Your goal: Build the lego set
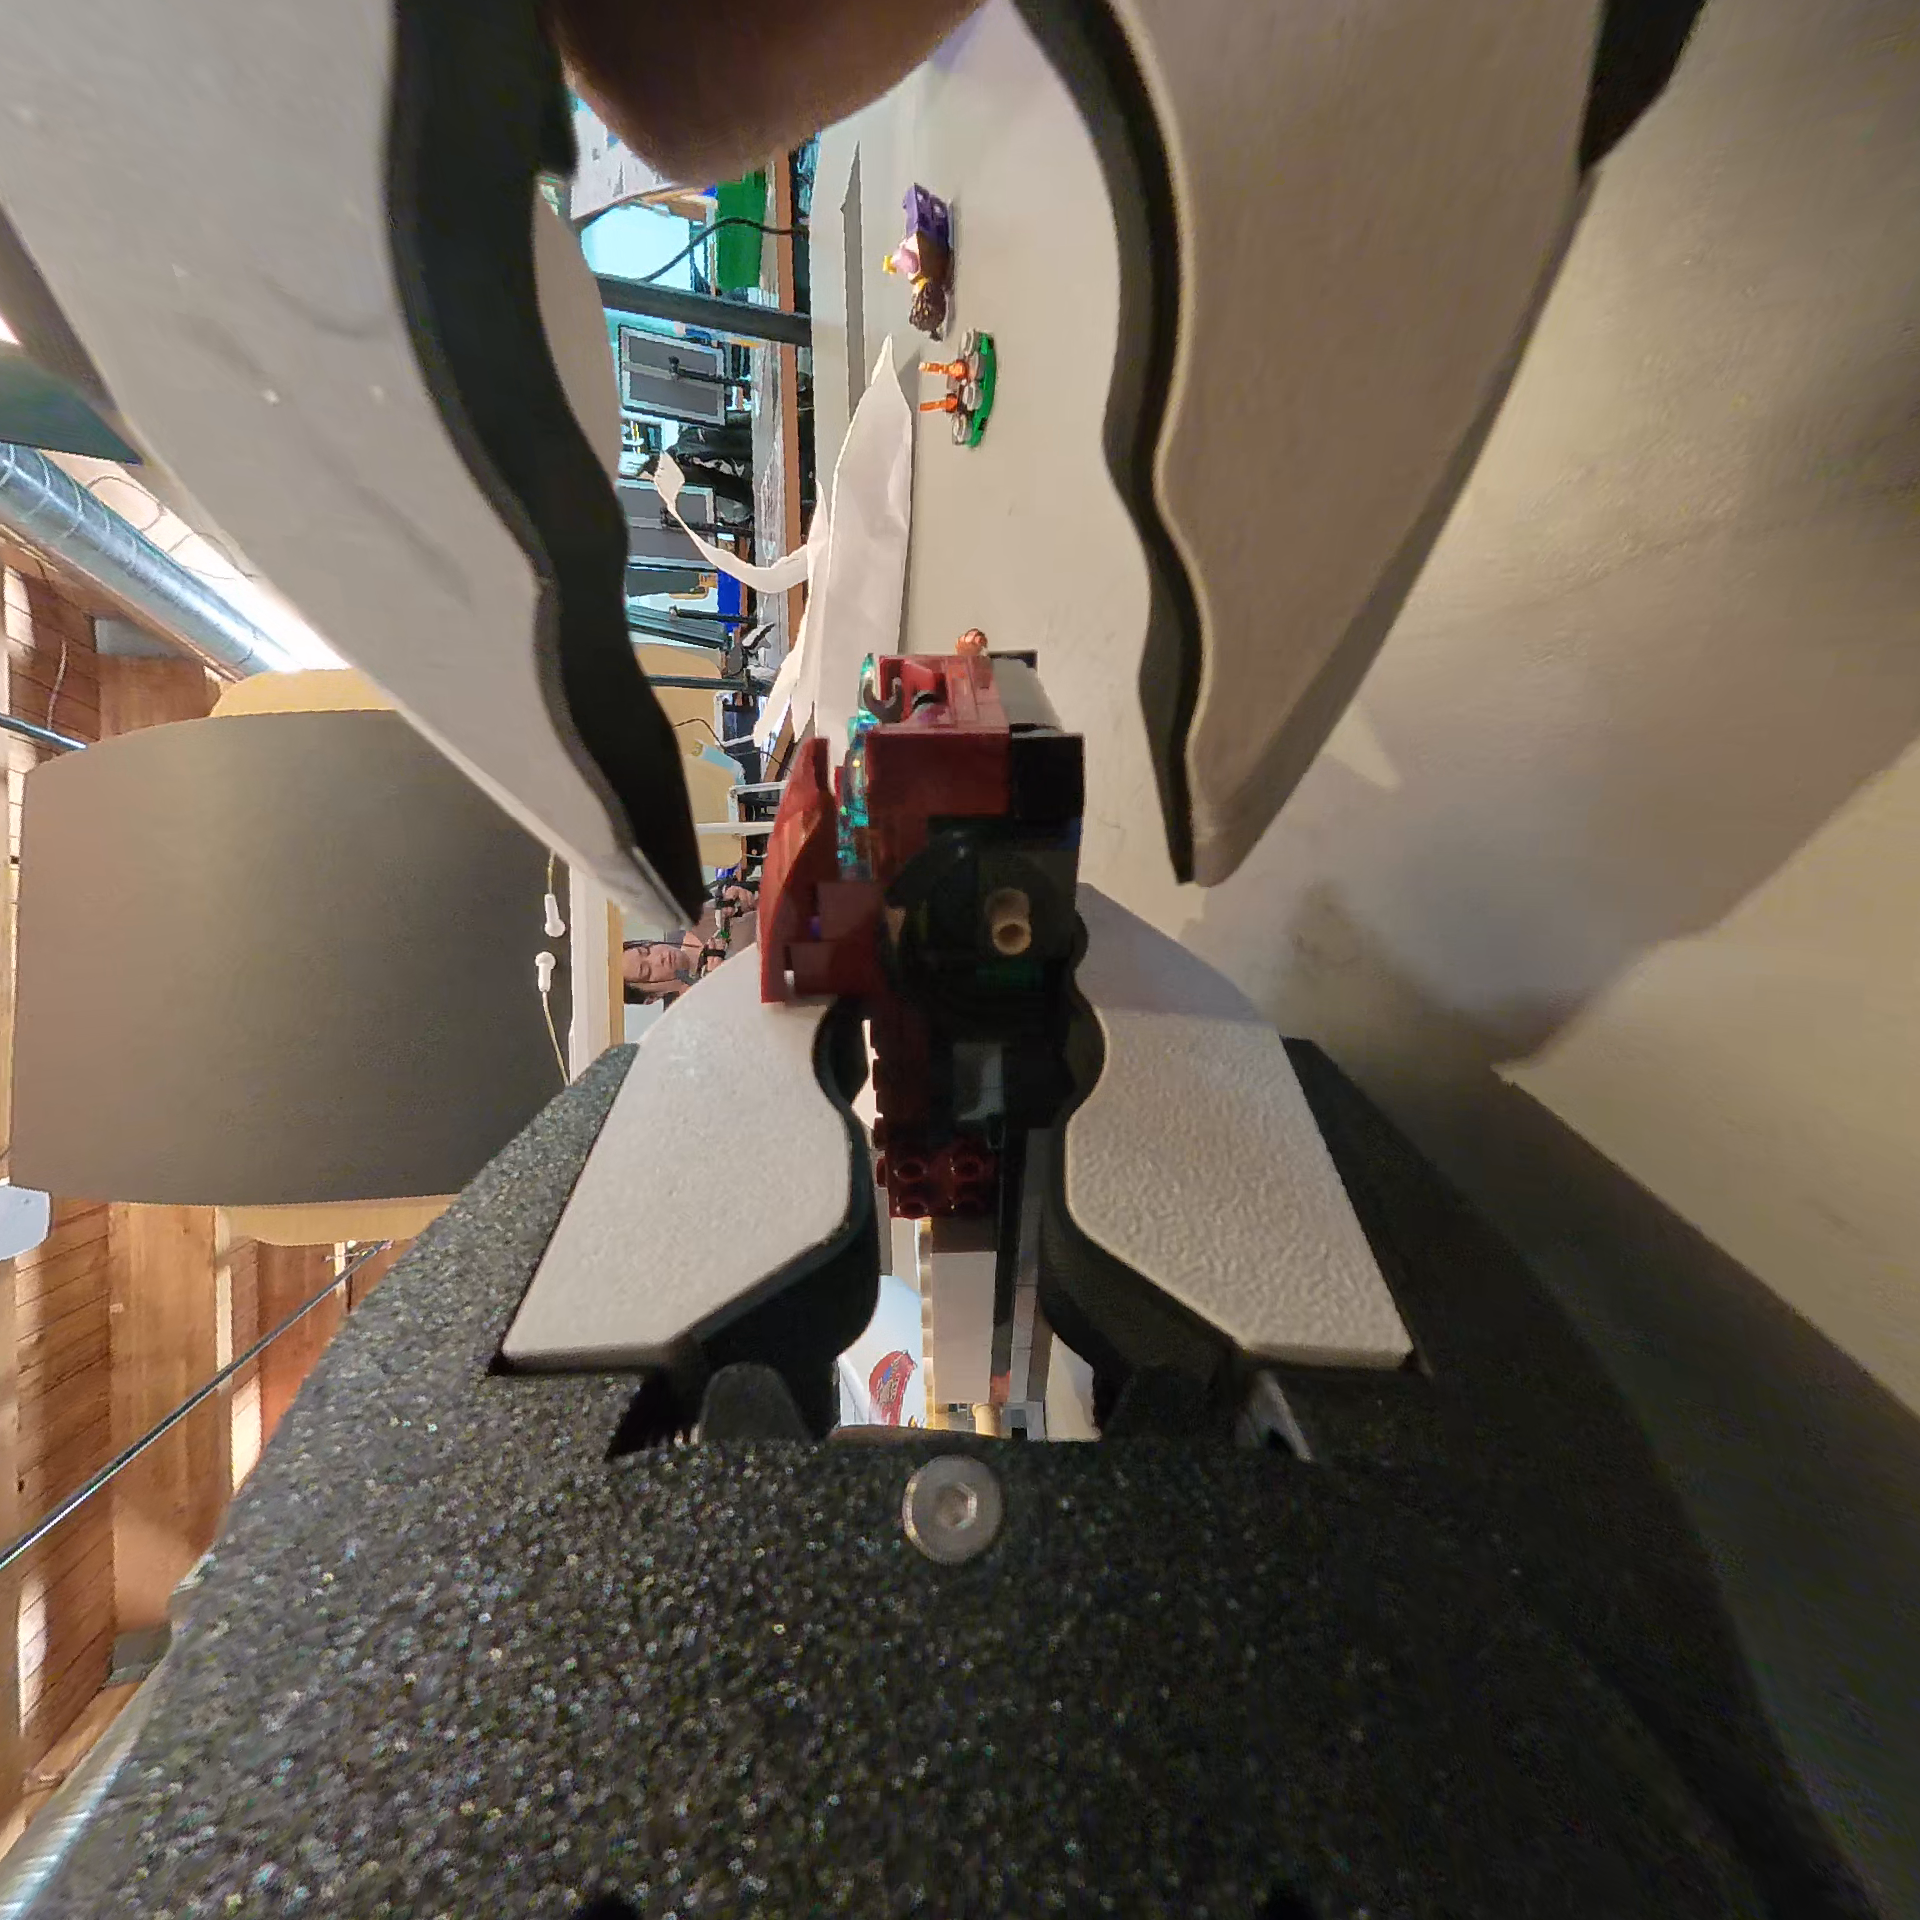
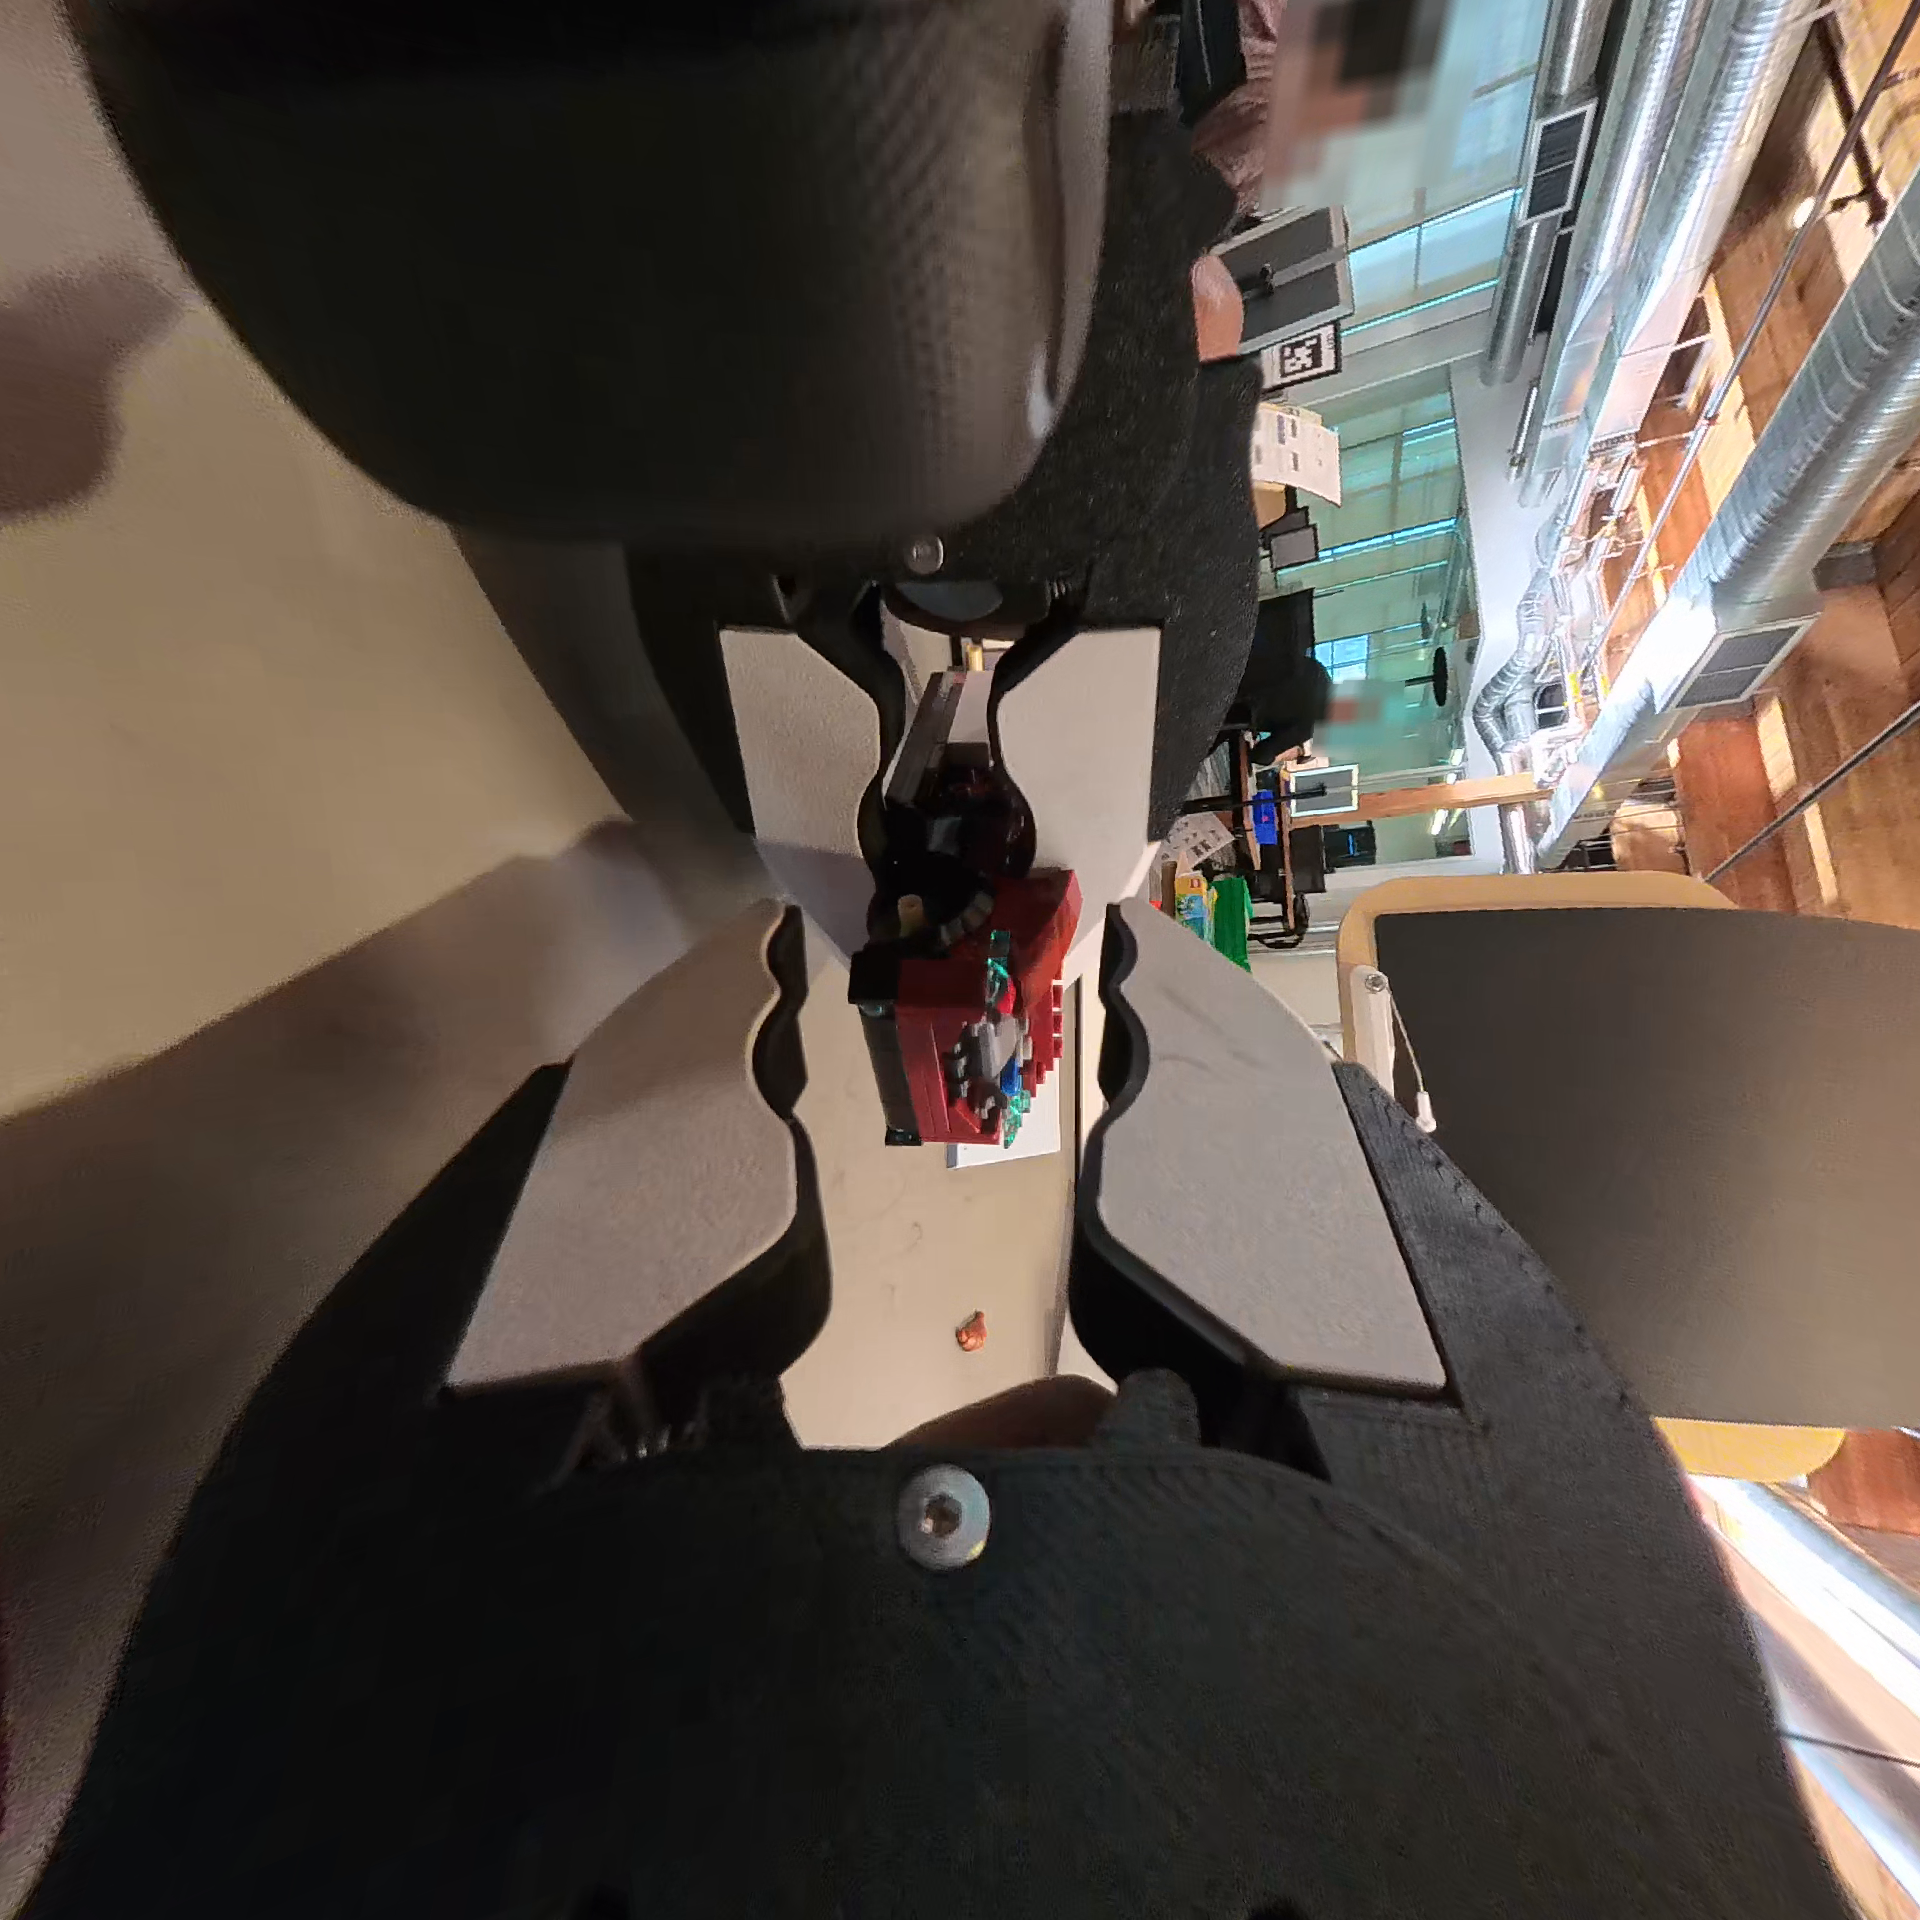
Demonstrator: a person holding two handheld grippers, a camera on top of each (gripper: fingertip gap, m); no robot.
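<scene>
Left claw (image 1: 961, 1023): clamped on a dark red and black brick model (image 1: 935, 831). In the left wrist view both pads press against the model's lower, narrow section at the centre of the frame; the bulk of the model projects beyond the fingertips, with a tan pin on its black round face and a teal transparent piece on its left side.

Right claw (image 2: 951, 1039): jaws apart. In the right wrist view its two fingers stand on either side of the same brick model (image 2: 966, 1029) at the centre of the frame, with a visible gap between each pad and the model. In the left wrist view these fingers fill the upper left and upper right of the frame, well spread, tips just short of the model.

The model is held clear of the pale desk (image 2: 935, 1247), which shows behind it in the right wrist view. A small orange-brown piece (image 2: 974, 1331) lies on the desk, lower centre, between the right claw's fingers.

Further items on the desk (image 1: 1039, 499), upper centre of the left wrist view: a white sheet of paper (image 1: 868, 540), a small green-based brick assembly with orange parts (image 1: 966, 390), and a purple and brown brick assembly (image 1: 925, 255) beyond it. All three lie well apart from both claws.

Background, right wrist view: a dark chair back with pale rim (image 2: 1662, 1143) at right.
</scene>
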